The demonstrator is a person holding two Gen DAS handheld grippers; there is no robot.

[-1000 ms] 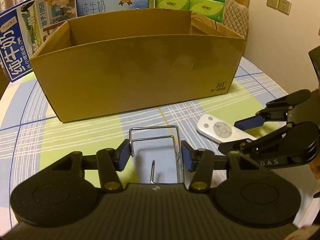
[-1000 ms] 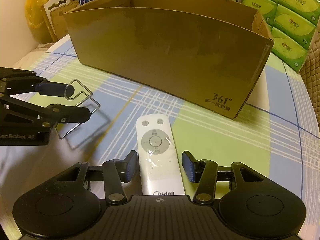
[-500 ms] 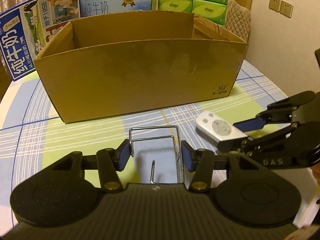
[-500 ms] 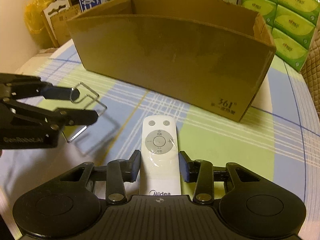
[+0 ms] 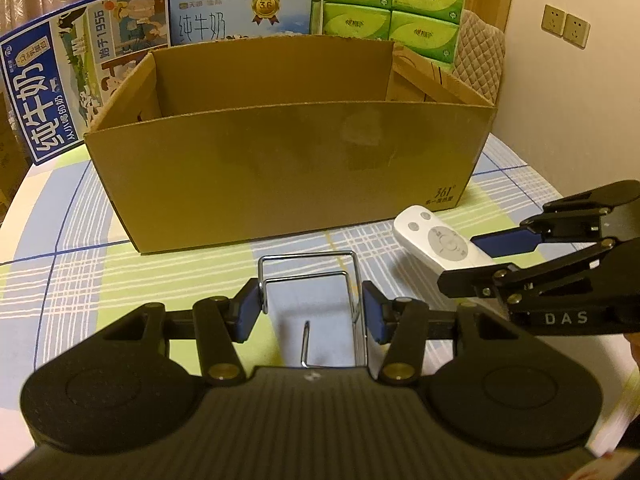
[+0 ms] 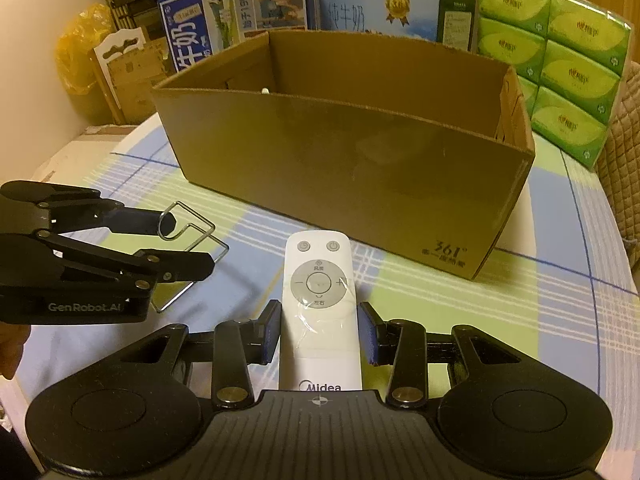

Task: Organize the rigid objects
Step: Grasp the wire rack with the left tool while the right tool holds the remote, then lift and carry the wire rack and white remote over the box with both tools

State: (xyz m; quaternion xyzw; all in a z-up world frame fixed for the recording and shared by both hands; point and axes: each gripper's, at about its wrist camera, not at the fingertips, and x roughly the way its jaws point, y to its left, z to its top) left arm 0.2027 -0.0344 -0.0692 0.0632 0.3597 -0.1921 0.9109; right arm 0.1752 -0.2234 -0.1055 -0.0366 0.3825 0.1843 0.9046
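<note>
White plastic remote control [image 6: 319, 312] sits clamped in my right gripper [image 6: 319, 334], whose jaws have just closed on it, clear of the table [image 6: 520, 308]. Chrome wire rack [image 5: 310, 280] is pinched in my left gripper [image 5: 310, 312]. I should carry both level over the cardboard box [image 6: 360, 168] rim before releasing. Both grippers angle downward, side by side.
</note>
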